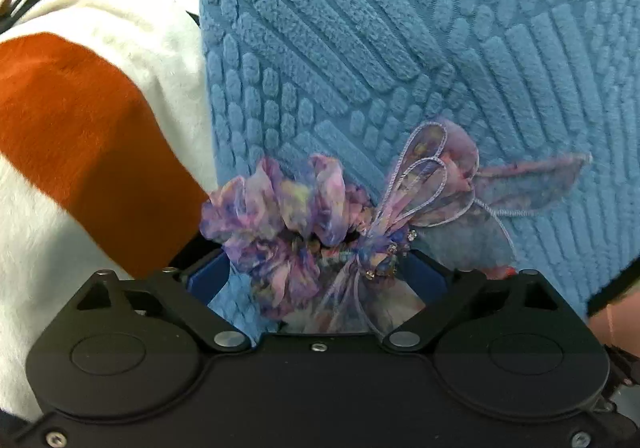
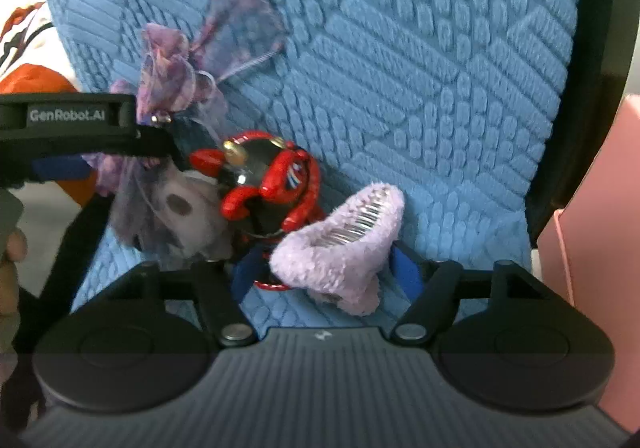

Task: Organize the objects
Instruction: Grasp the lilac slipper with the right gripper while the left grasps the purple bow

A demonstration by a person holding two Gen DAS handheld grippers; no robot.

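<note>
A purple-pink chiffon scrunchie with ribbon bows point(image 1: 304, 215) lies on the blue textured mat point(image 1: 400, 47), between the fingers of my left gripper point(image 1: 316, 268), which is closed on it. In the right wrist view, the left gripper's body point(image 2: 68, 123) comes in from the left, holding the scrunchie point(image 2: 176, 75). My right gripper point(image 2: 324, 272) is shut on a fuzzy lilac hair claw clip point(image 2: 340, 252) with metal teeth. A red-and-black figurine keychain point(image 2: 268, 179) lies on the mat just beyond it, beside a pale fuzzy item point(image 2: 188, 211).
A white and rust-orange fleece blanket point(image 1: 80, 107) lies left of the mat. A pink box point(image 2: 600, 207) stands at the right edge of the right wrist view. The mat point(image 2: 440, 47) has a dark rim at its right.
</note>
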